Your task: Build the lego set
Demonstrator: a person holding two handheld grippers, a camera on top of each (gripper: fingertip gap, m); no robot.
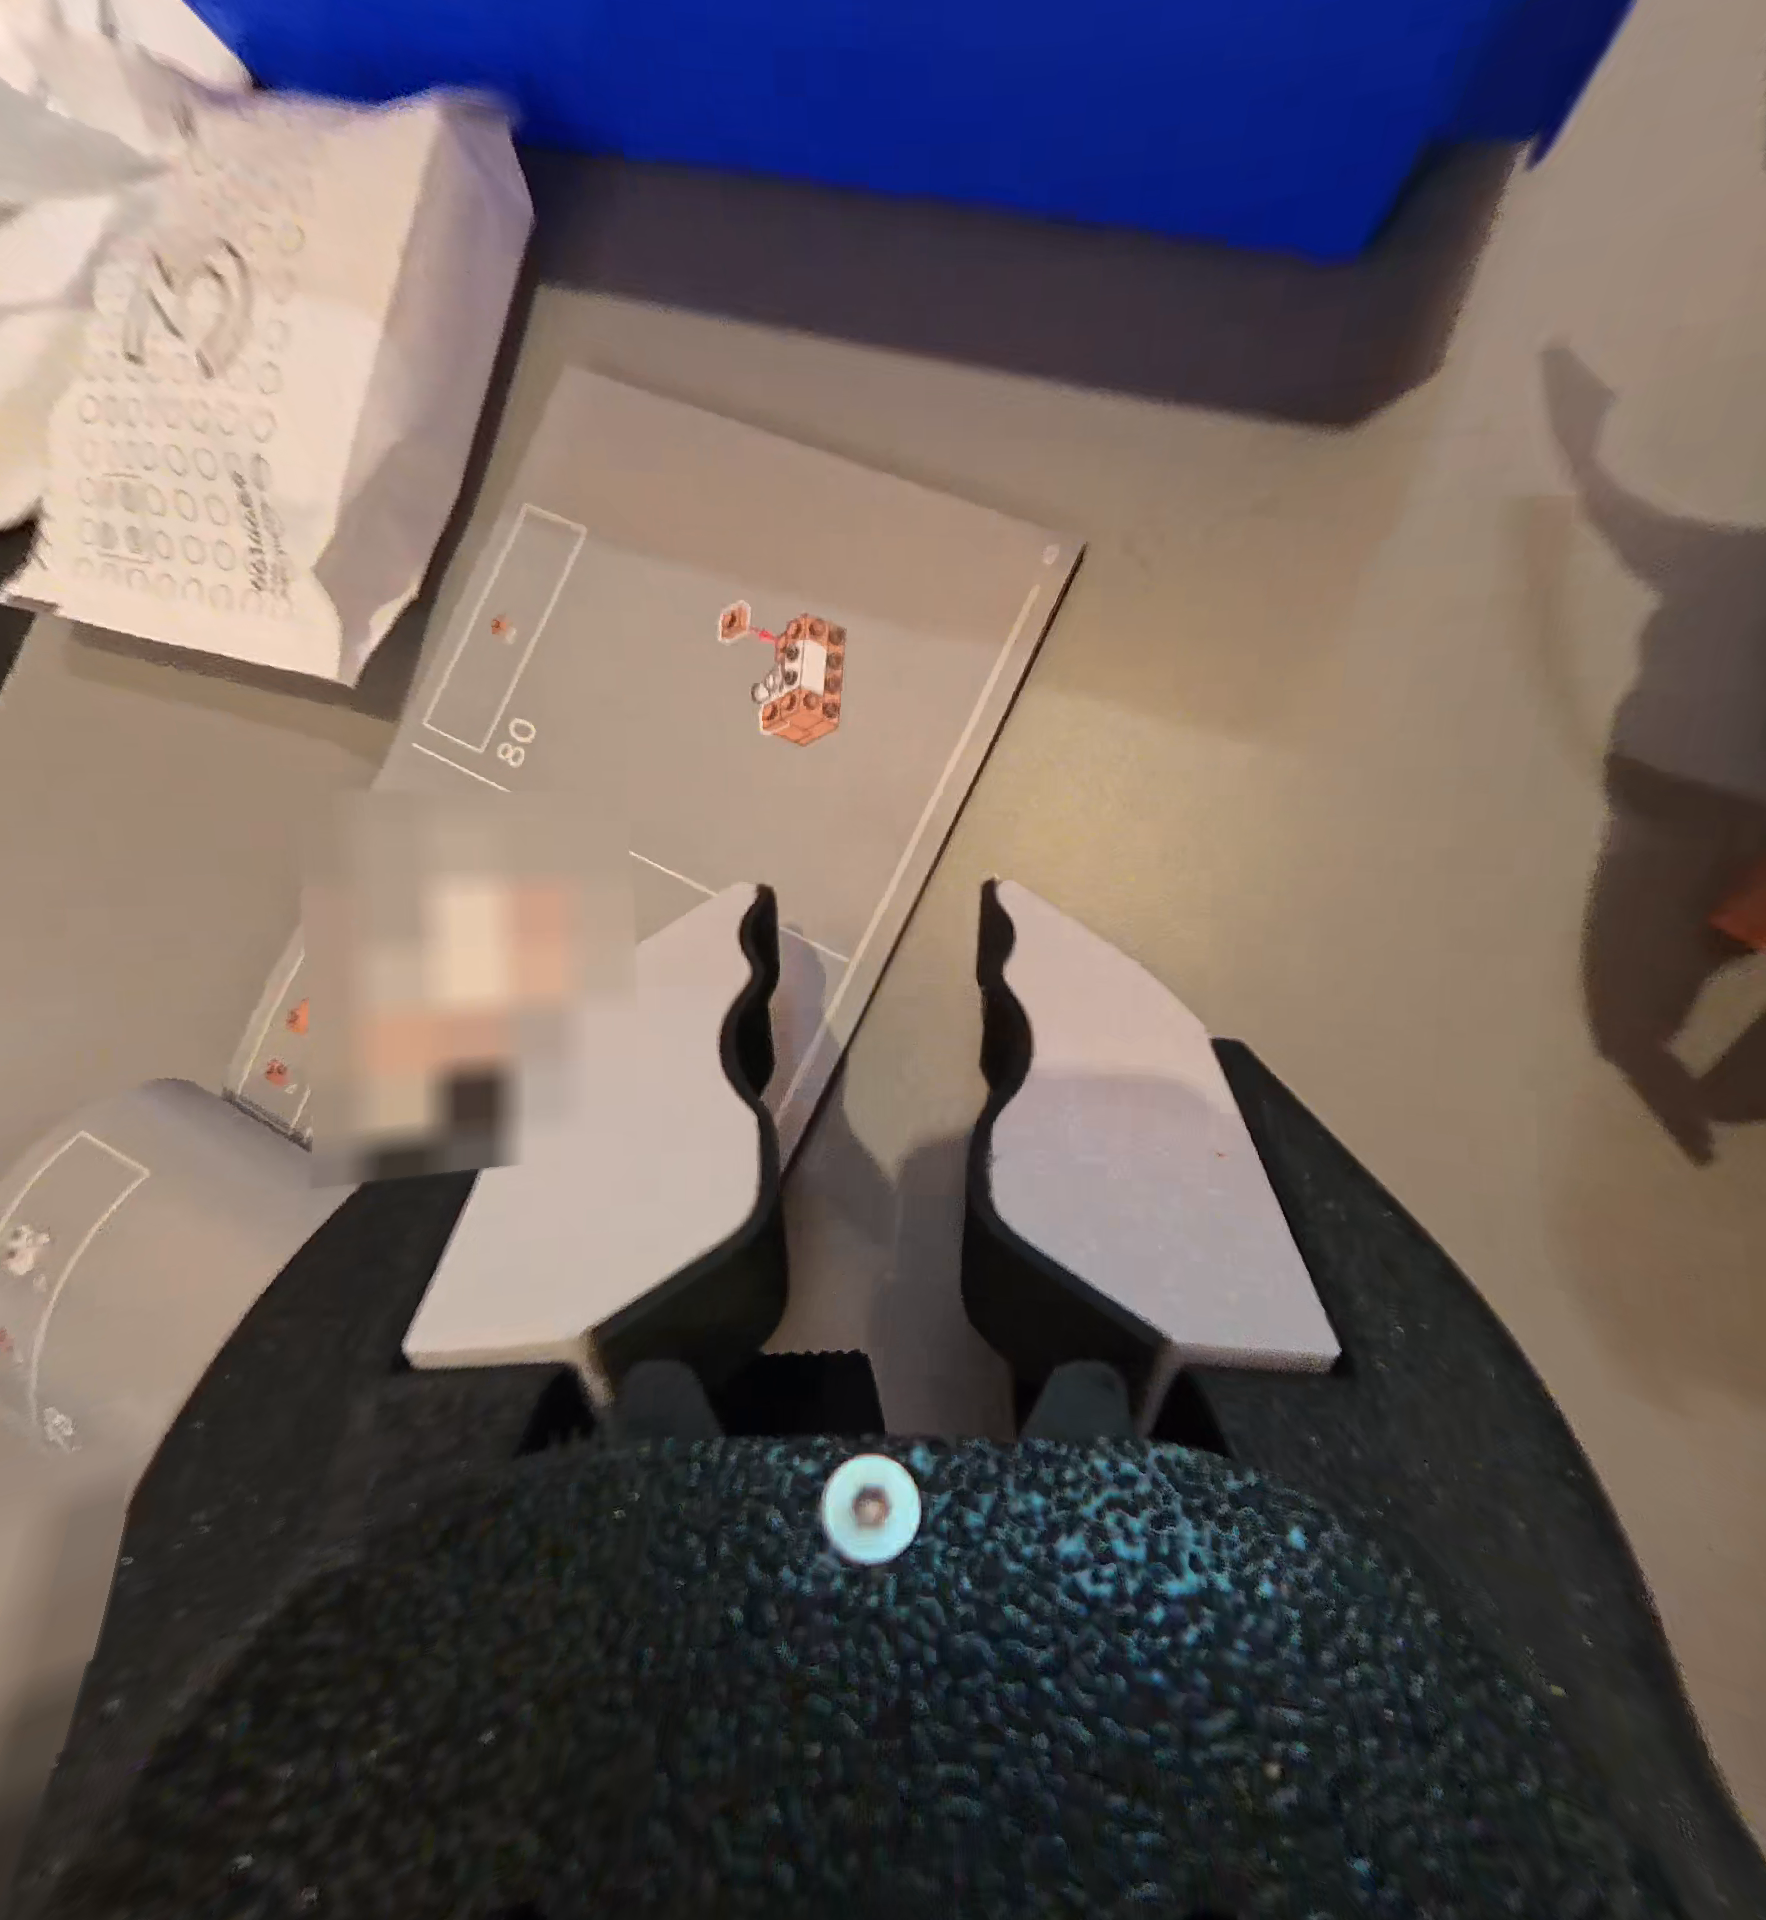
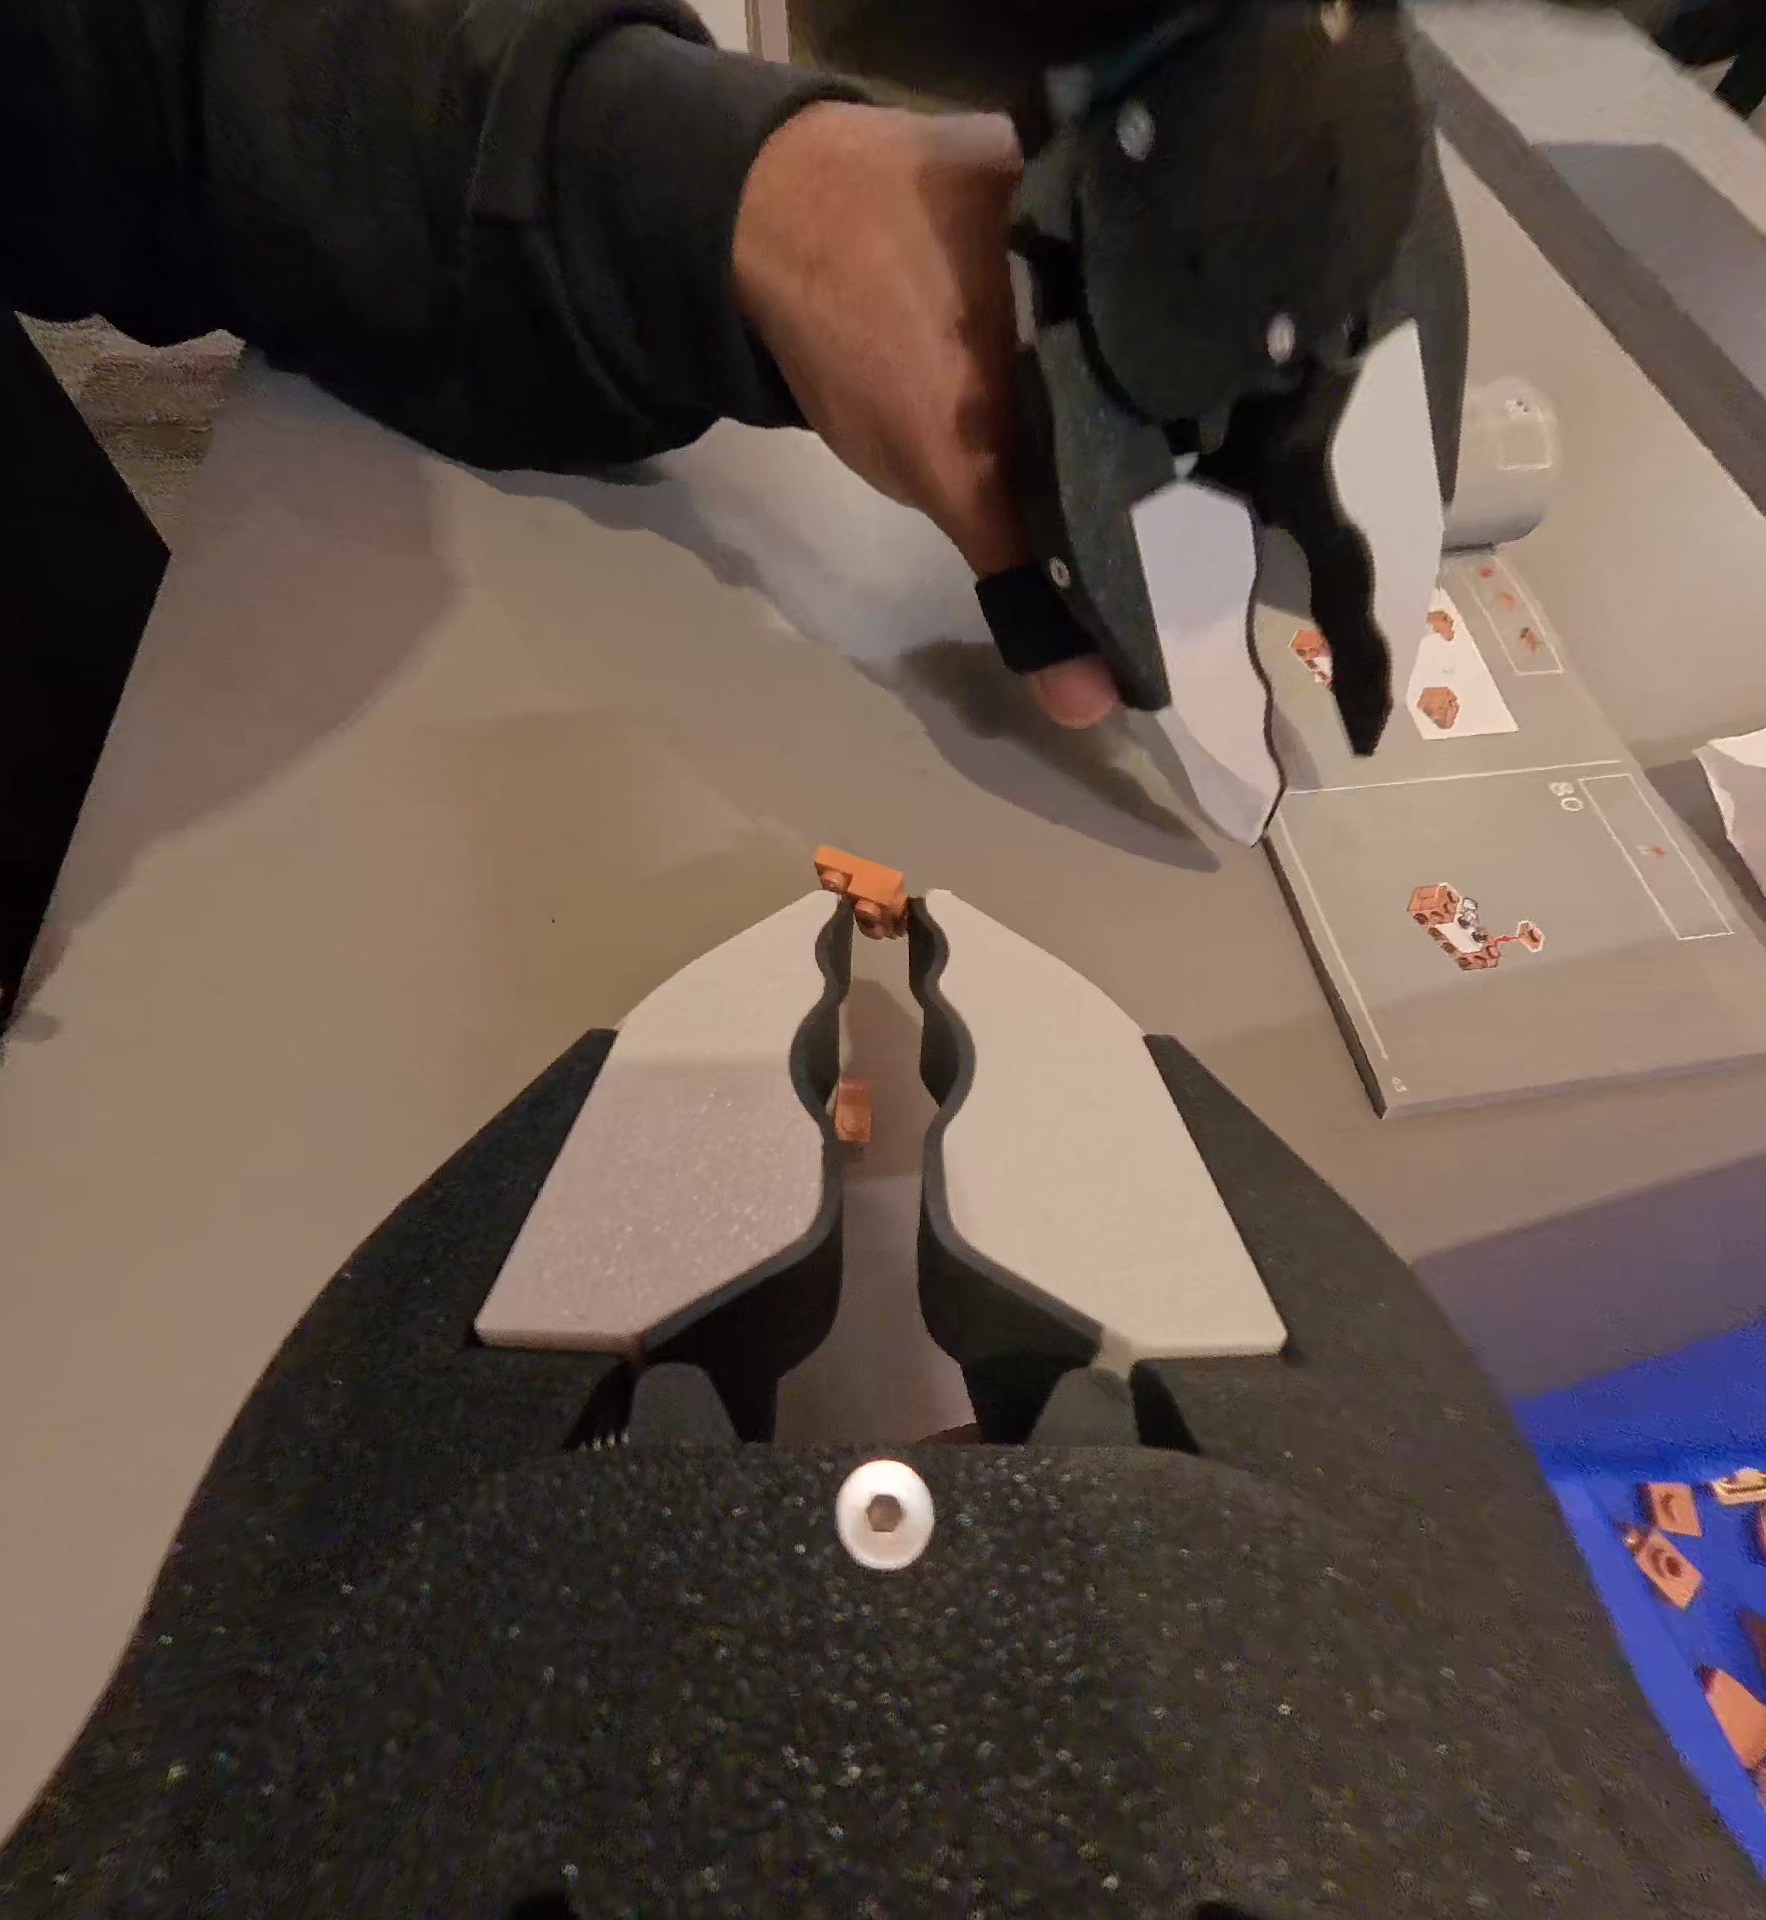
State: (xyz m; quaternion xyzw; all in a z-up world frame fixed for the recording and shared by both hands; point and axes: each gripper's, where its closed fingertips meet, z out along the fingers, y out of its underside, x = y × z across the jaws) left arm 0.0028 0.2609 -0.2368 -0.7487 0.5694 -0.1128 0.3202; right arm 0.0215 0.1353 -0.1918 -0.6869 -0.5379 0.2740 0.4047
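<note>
The right gripper (image 2: pixel 877 906) pinches a small orange brick (image 2: pixel 863 891) at its jaw tips, centre frame, long axis crosswise. The left gripper (image 1: pixel 877 894), jaws open and empty, hangs over the instruction booklet (image 1: pixel 754 623).

A small orange brick (image 2: pixel 861 891), a studded plate piece, is sitting pinched at the tips of the right gripper (image 2: pixel 874 914), tilted, with its studs facing the camera and one end sticking out past the left fingertip. It is hanging above the grey table (image 2: pixel 443 831). A second orange piece (image 2: pixel 852 1110) is lying on the table below, showing between the fingers.
</note>
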